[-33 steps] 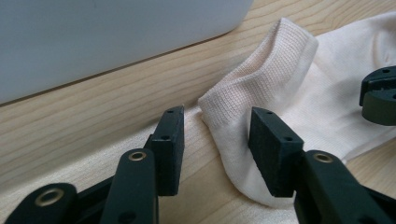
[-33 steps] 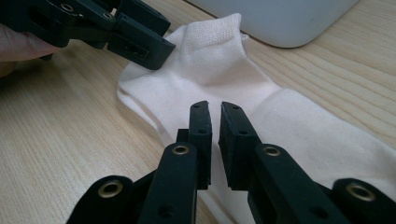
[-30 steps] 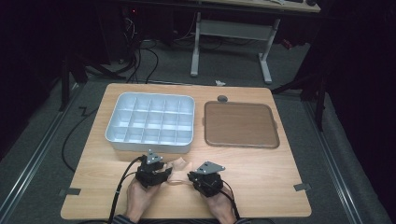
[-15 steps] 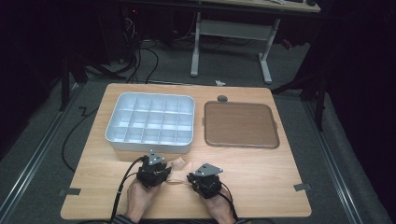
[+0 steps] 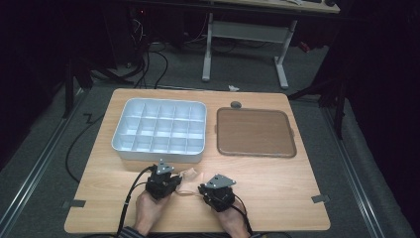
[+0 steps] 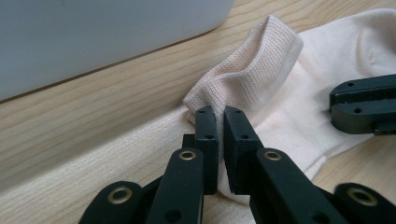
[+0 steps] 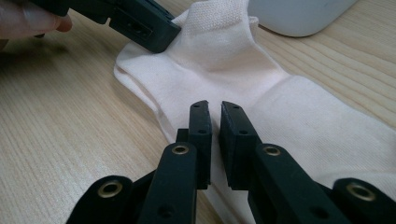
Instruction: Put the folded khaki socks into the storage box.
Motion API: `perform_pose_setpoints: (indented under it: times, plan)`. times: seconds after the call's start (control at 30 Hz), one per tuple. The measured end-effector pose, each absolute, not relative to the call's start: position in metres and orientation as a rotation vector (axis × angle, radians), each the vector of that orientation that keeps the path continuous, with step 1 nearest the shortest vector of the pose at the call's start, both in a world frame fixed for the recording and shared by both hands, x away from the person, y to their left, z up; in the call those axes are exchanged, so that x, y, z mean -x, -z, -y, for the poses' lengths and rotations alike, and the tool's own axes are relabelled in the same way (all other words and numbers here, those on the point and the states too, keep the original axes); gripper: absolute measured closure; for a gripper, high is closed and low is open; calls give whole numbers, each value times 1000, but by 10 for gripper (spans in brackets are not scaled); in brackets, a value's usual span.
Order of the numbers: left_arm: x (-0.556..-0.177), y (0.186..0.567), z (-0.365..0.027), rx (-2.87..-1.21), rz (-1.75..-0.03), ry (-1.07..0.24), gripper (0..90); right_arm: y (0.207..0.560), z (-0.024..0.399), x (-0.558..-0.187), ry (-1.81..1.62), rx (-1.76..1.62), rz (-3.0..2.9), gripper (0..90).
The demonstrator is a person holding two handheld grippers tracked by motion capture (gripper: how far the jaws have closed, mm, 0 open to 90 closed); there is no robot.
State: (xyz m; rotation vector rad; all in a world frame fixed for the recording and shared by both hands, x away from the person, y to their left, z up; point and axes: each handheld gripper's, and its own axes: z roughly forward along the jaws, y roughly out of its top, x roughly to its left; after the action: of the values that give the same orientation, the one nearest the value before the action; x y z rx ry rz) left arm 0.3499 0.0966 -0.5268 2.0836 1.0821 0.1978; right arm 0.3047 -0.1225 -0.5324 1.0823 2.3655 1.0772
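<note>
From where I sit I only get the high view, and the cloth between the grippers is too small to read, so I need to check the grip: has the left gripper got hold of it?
Observer: Yes. In the left gripper view the left gripper has just closed its jaws on the ribbed cuff of a cream sock.
Operator: And the right one?
Observer: The right gripper has its jaws nearly together at the sock's edge, farther along. I cannot tell whether they pinch cloth.
Operator: Is the sock lying flat?
Observer: Not at the cuff. It bunches into a ridge just beyond the left jaws, while the rest lies flat on the table.
</note>
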Motion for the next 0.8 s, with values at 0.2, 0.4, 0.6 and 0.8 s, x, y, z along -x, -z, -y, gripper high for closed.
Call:
perform_pose_setpoints:
  times: [0.2,0.4,0.6,0.8]
  plan:
    - [-352,527,-99,-2070,-1089,-163,860,532,123,-305,-1070,-1081,-2371,832]
    - [-352,524,-102,-2048,-1085,-144,866,532,123,-305,-1070,-1076,-2374,832]
    - [-350,519,-106,-2008,-1069,-109,868,532,123,-305,-1073,-1079,-2377,832]
    - [-349,513,-110,-1941,-1047,-66,869,532,123,-305,-1070,-1080,-2380,831]
